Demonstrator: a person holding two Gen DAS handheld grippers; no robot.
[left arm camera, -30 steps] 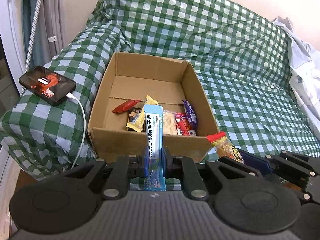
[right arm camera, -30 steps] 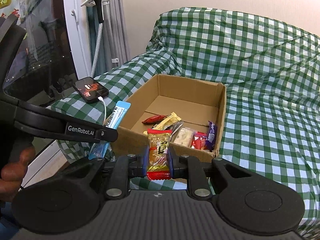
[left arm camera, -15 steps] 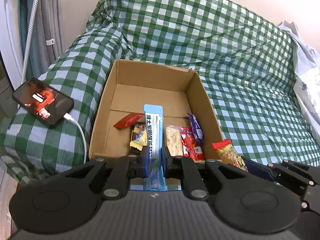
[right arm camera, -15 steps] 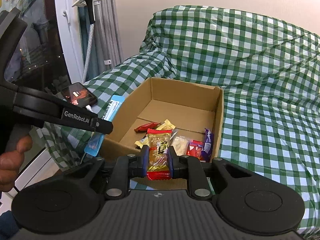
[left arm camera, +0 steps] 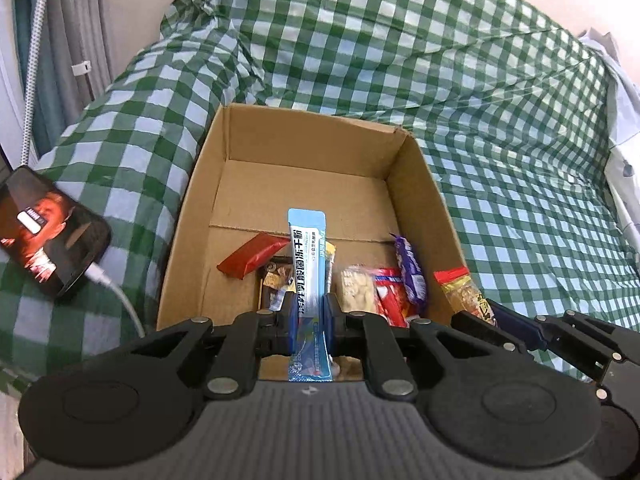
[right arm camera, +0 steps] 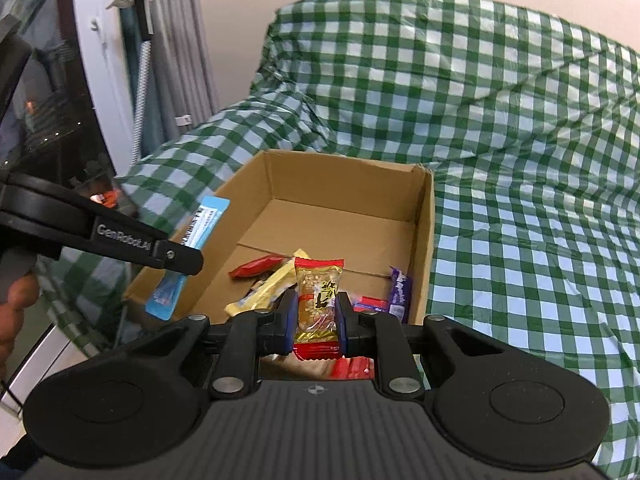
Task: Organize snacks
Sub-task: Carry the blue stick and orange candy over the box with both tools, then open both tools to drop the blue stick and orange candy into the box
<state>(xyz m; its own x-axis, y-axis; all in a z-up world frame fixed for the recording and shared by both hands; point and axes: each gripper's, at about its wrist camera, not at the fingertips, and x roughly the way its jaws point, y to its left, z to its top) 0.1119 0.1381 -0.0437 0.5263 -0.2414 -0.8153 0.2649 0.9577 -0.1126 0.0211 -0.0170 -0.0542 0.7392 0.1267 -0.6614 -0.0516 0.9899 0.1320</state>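
An open cardboard box [left arm camera: 424, 184] [right arm camera: 425, 240] sits on a green checked sofa. Several wrapped snacks lie at its near end: a red packet [left arm camera: 250, 258], a purple one [left arm camera: 410, 270], peanut candy [left arm camera: 358, 286]. My left gripper [left arm camera: 310, 316] is shut on a long light-blue stick sachet [left arm camera: 307, 264], held upright over the box's near edge. My right gripper [right arm camera: 317, 312] is shut on a yellow sesame candy with red ends [right arm camera: 319, 300], also above the near part of the box. In the right wrist view the left gripper [right arm camera: 176, 258] and the blue sachet [right arm camera: 208, 222] show at the box's left wall.
A phone [left arm camera: 44, 236] with a lit screen and a white cable lies on the sofa arm, left of the box. White cloth [left arm camera: 624, 128] lies at the sofa's right end. A hand [right arm camera: 14, 308] holds the left gripper's handle. Curtains and a window stand at the left.
Both grippers have moved forward toward the box with their snacks still held; the box now looks larger and closer, and the snacks hang over its near end.
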